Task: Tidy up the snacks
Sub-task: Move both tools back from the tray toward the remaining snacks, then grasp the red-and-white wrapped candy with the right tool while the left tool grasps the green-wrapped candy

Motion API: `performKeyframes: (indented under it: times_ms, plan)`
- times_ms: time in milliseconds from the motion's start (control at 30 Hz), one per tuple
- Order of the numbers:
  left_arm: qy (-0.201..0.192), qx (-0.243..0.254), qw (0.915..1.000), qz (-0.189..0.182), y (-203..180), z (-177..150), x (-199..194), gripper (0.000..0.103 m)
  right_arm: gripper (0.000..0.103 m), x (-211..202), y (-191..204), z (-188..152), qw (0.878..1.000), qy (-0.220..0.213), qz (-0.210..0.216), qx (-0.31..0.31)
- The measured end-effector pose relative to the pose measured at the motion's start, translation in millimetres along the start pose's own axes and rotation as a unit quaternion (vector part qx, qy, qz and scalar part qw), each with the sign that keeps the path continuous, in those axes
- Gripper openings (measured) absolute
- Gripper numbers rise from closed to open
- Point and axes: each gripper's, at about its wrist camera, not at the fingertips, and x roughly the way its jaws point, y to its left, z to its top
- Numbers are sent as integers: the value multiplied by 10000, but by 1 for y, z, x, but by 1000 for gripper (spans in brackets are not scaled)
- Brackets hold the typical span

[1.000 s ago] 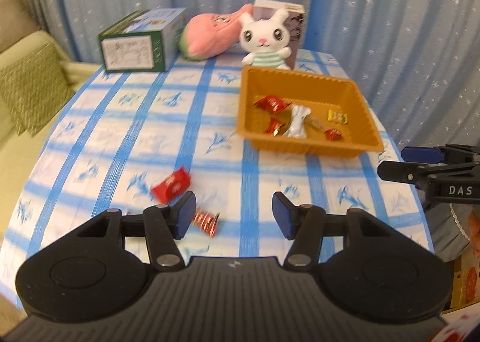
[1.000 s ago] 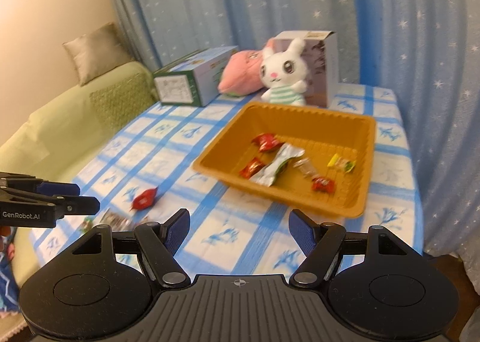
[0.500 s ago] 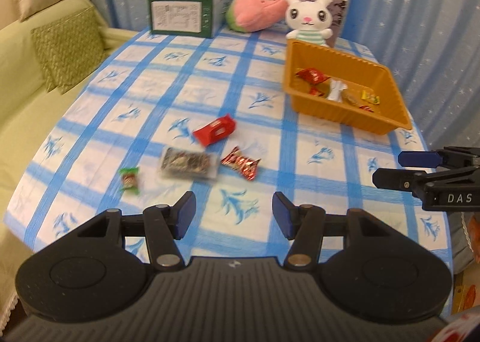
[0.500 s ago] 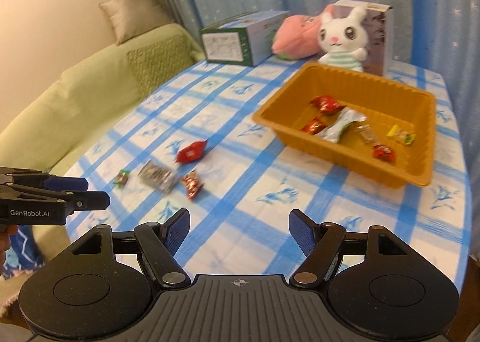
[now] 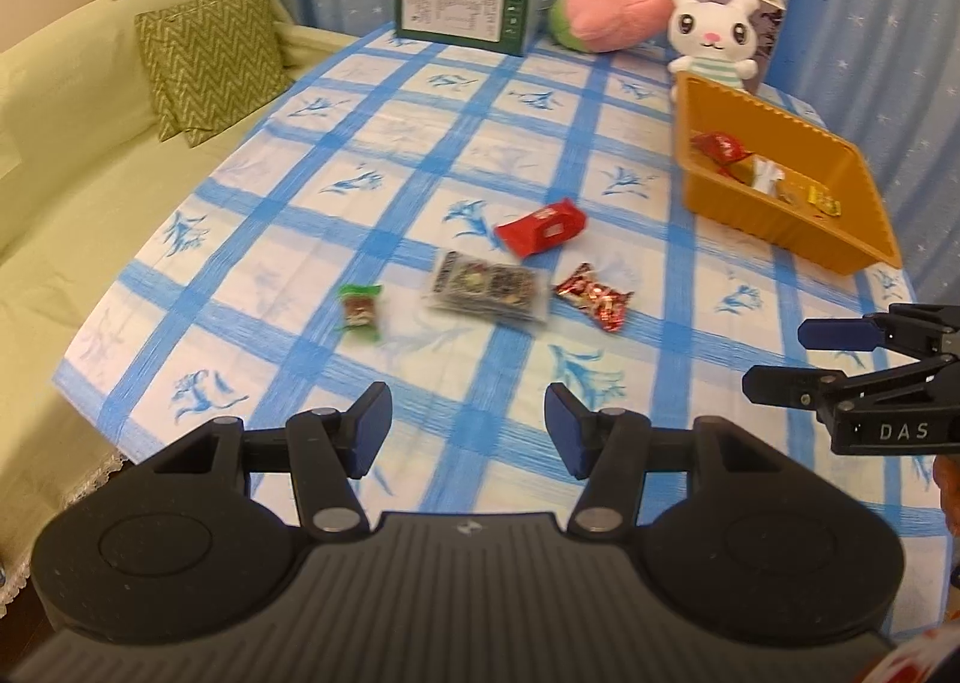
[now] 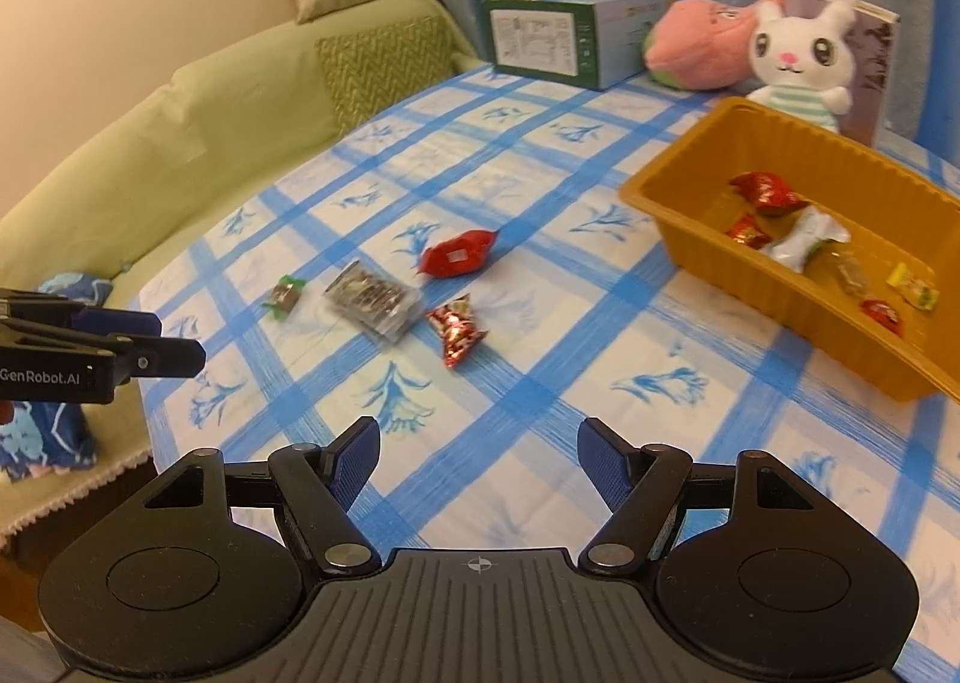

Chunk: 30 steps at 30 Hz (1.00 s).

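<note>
"DAS" being read on right gripper (image 5: 780, 359), "GenRobot.AI" on left gripper (image 6: 162, 338); both being held spread, empty. Crinkly foil snacks (image 5: 543, 227) being left loose on checked tablecloth (image 5: 420, 155), others in ribbed orange tray (image 6: 780, 287).

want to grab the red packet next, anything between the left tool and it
Yes, partly: the clear packet lies on the table just in front of the red packet, roughly in line with the open left tool. The foil candy sits slightly right of that line.
</note>
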Motion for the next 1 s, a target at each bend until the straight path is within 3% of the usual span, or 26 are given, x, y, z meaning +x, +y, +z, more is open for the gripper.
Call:
performKeyframes:
  times_ms: [367, 433, 733, 1000]
  plan:
    - [52, -288, 9993, 245, 34, -2, 16, 54, 72, 46, 7, 18, 9987, -94, 44, -489]
    - [76, -340, 9990, 284, 41, -3, 20, 54, 63, 57, 8, 23, 9980, -115, 54, -622]
    - [138, -437, 9983, 363, 62, 0, 31, 54, 46, 101, 17, 43, 9948, 30, 76, -1020]
    - [199, -403, 9985, 298, 71, 3, 41, 54, 40, 130, 21, 47, 9921, 214, -43, -1233]
